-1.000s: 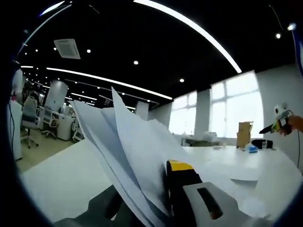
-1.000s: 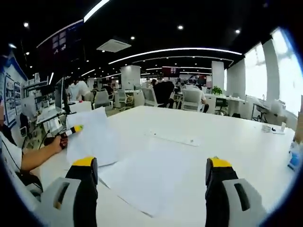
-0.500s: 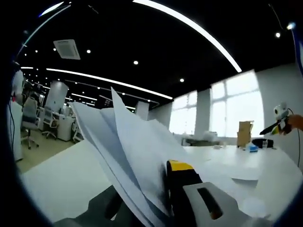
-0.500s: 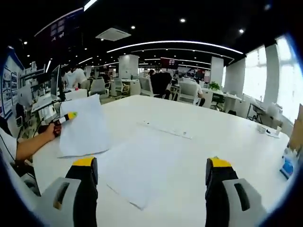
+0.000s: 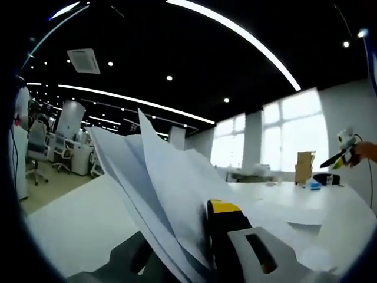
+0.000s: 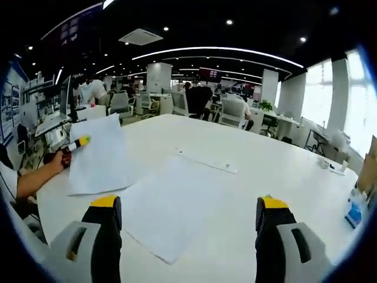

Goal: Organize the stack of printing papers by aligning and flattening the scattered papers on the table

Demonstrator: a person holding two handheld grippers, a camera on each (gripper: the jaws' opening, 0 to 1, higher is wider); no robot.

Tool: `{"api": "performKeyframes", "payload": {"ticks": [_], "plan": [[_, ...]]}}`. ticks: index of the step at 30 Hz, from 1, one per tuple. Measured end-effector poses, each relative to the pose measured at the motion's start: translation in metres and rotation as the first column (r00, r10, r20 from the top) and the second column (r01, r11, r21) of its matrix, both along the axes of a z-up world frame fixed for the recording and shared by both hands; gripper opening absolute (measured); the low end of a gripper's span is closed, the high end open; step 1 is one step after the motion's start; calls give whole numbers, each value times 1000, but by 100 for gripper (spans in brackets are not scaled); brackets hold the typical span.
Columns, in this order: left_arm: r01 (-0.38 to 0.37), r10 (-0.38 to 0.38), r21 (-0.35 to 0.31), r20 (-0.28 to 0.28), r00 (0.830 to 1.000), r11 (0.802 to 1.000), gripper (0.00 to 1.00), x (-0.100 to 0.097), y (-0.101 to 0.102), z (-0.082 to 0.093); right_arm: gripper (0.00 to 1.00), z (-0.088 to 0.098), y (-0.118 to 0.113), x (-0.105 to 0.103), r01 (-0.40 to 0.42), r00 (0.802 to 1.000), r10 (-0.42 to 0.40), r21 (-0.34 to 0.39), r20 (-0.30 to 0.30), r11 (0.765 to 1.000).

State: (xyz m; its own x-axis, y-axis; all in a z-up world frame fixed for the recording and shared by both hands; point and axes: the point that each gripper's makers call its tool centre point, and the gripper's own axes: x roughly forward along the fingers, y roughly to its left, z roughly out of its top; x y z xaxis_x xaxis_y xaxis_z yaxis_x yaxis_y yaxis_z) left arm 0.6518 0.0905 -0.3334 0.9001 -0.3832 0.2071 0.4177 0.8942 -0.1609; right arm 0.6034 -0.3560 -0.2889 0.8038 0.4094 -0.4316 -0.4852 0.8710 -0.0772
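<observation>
White sheets of paper [image 5: 159,188] sit pinched in the left hand-held gripper [image 5: 194,236], fanning up mid-frame. Right hand-held gripper [image 6: 185,227] hangs wide apart over loose sheets [image 6: 171,206] lying flat on the worktop [image 6: 283,177], lower centre.

My left gripper [image 5: 194,247] is matt grey plastic with glossy yellow tips. The papers [image 5: 159,183] look thin, smooth and matt white. The bench [image 6: 277,177] is smooth white, faintly glossy.
</observation>
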Motion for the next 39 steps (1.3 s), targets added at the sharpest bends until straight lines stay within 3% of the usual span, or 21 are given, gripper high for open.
{"api": "performKeyframes", "payload": {"ticks": [22,25,39], "plan": [[2,-2,-4,-1,1000,1000,11,7,7,-4,89,-11,5,9,-13,999,12,-24,-43,1000],[0,0,2,4,1000,1000,11,7,7,-4,89,-11,4,9,-3,999,3,0,-42,1000],[6,-6,15,10,1000,1000,11,7,4,-4,90,-20,-2,15,6,998,-8,-39,-60,999]]}}
